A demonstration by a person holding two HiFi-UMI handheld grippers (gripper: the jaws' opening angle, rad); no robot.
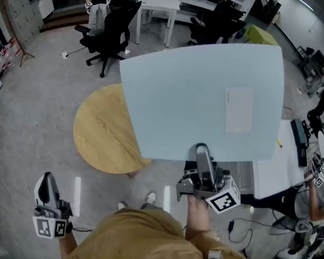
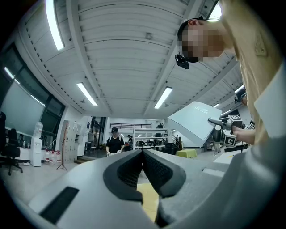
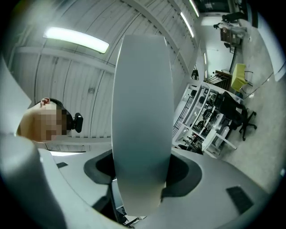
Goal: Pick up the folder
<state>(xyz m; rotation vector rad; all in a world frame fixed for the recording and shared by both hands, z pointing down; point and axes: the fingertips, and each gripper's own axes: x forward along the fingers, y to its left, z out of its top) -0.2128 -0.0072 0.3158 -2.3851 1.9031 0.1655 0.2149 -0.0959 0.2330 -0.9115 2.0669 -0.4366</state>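
A large pale blue folder (image 1: 204, 104) with a white label (image 1: 239, 109) is held up flat toward the head camera, above the round wooden table (image 1: 104, 133). My right gripper (image 1: 201, 151) is shut on the folder's near edge. In the right gripper view the folder (image 3: 143, 116) stands edge-on between the pads of that gripper (image 3: 143, 179). My left gripper (image 1: 45, 183) hangs low at the left, apart from the folder, with nothing in it. In its own view the jaws of the left gripper (image 2: 142, 154) meet, and the raised folder (image 2: 194, 123) shows at the right.
A black office chair (image 1: 108, 30) and a white desk (image 1: 156, 5) stand beyond the round table. A white table (image 1: 273, 174) with dark gear lies at the right, with another person (image 1: 316, 193) beside it. A person (image 2: 115, 143) stands far off by shelves.
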